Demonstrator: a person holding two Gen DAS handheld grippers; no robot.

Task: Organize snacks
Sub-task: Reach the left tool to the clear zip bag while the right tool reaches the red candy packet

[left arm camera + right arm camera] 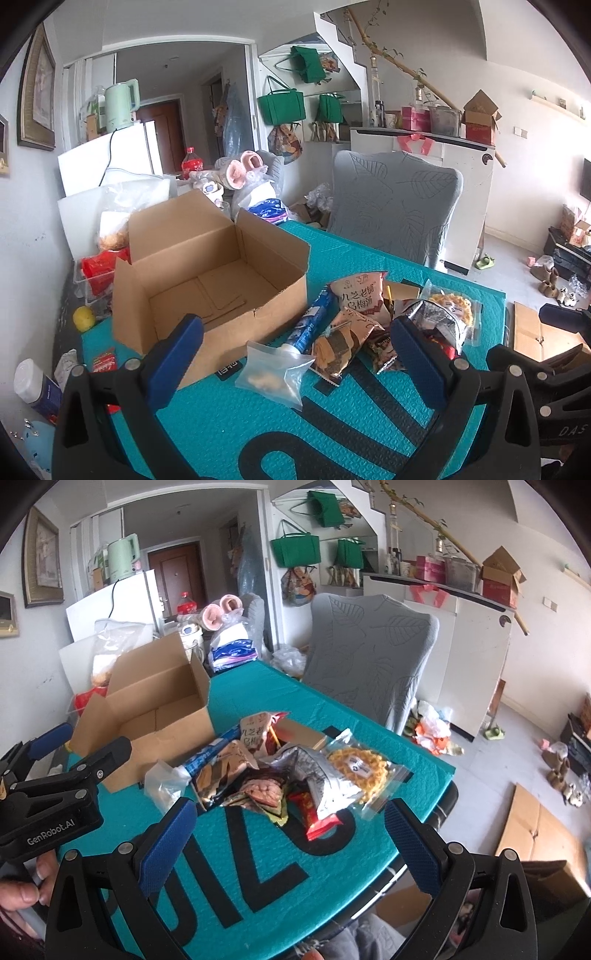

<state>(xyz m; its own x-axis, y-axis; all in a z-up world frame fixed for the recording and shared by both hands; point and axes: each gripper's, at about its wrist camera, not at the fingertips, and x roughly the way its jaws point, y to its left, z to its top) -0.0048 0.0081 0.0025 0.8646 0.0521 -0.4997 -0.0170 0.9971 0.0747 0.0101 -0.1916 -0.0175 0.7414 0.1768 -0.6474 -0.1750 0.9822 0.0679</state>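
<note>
An open, empty cardboard box [207, 280] [155, 716] stands on the teal mat [332, 424] [258, 867], left of a heap of snack packets [369, 325] [280, 775]. The heap holds a clear zip bag [273, 373] [162, 782], a blue tube pack [310, 325], a brown pouch with printed characters [360, 295], a silver packet [317, 775], a bag of yellow curls [452, 308] [356, 770] and a red bar [314, 814]. My left gripper [297, 336] is open just before the heap, holding nothing. My right gripper [288, 823] is open in front of the heap, also holding nothing.
A grey-covered chair [395, 210] [369, 653] stands at the table's far side. Left of the box lie a lemon [84, 318], red packets [99, 269] and a white bottle [35, 384]. A white fridge [110, 155] stands behind. The left gripper's body and a hand [22, 893] show in the right wrist view.
</note>
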